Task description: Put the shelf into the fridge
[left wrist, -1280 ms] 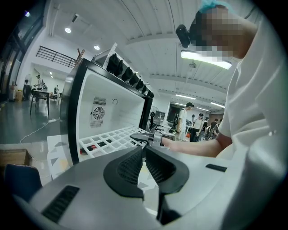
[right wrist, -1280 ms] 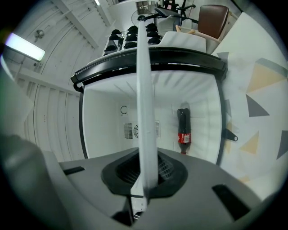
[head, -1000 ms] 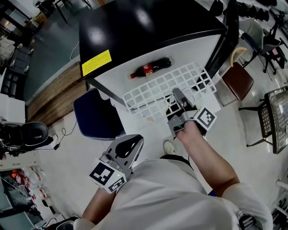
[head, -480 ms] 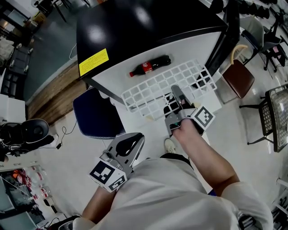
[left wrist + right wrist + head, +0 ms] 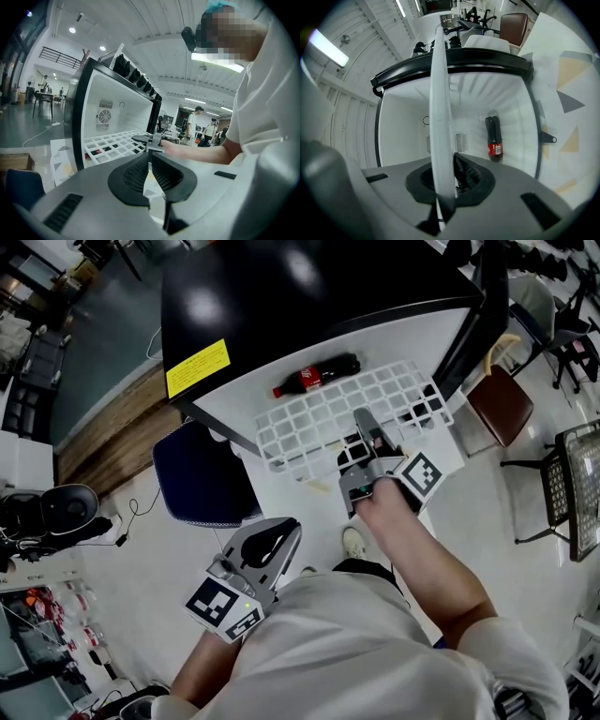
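The white wire shelf (image 5: 328, 418) lies flat, its far part inside the open black fridge (image 5: 281, 287) and its near edge sticking out. My right gripper (image 5: 367, 435) is shut on that near edge. In the right gripper view the shelf (image 5: 440, 93) shows edge-on as a white bar running between the pads (image 5: 461, 176). A cola bottle (image 5: 314, 376) lies on the white fridge floor beneath the shelf, and the bottle (image 5: 493, 136) also shows beyond the jaws. My left gripper (image 5: 267, 547) hangs low by the person's body, shut on nothing; from it I see the shelf (image 5: 112, 143).
The fridge door (image 5: 478, 315) stands open at the right. A dark blue seat (image 5: 202, 474) is left of the fridge, a brown chair (image 5: 497, 399) right of it, and a black mesh chair (image 5: 577, 484) at the far right. People stand in the background.
My right gripper has pushed the shelf a little farther toward the fridge. The left gripper has stayed where it was.
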A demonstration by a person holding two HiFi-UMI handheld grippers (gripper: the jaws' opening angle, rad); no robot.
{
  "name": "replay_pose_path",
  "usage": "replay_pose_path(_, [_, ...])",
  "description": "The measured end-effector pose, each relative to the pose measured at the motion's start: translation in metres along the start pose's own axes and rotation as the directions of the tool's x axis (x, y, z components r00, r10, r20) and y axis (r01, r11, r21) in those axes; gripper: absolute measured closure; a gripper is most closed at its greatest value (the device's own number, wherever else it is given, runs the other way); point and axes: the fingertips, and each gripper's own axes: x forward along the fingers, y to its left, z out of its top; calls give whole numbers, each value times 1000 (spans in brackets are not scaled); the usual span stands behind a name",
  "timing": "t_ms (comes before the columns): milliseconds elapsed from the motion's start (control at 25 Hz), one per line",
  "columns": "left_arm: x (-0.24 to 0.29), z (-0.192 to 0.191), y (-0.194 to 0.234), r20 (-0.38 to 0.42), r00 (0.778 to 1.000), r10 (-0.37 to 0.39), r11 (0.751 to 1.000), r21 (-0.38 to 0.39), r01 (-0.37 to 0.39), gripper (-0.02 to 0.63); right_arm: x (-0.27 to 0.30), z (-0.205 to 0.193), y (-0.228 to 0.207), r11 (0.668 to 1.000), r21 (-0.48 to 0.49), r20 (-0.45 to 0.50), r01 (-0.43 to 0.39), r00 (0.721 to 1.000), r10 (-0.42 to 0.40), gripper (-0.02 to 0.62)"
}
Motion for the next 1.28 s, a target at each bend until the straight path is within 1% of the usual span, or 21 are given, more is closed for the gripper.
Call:
replay_pose_path(200, [-1,4,10,1,1000,27,1000,-5,-27,571,17,1,-3,1000,5,-13,5,1000,-5,565])
replay_pose_path(400, [-2,4,9,9,999,40,999,-6,-40,571,23,2,-3,1000,-5,-32,10,999,-10,565])
replay_pose_path(720, [-2,-3,10,22,997,70,998,-5,-70,571,34,1,-9,1000,-18,-57,-5,998,4,565])
replay_pose_path(1280, [13,15,32,26,995,92,996,-18,-92,571,85,7,-5,999,-35,-77,2,997,-5,565])
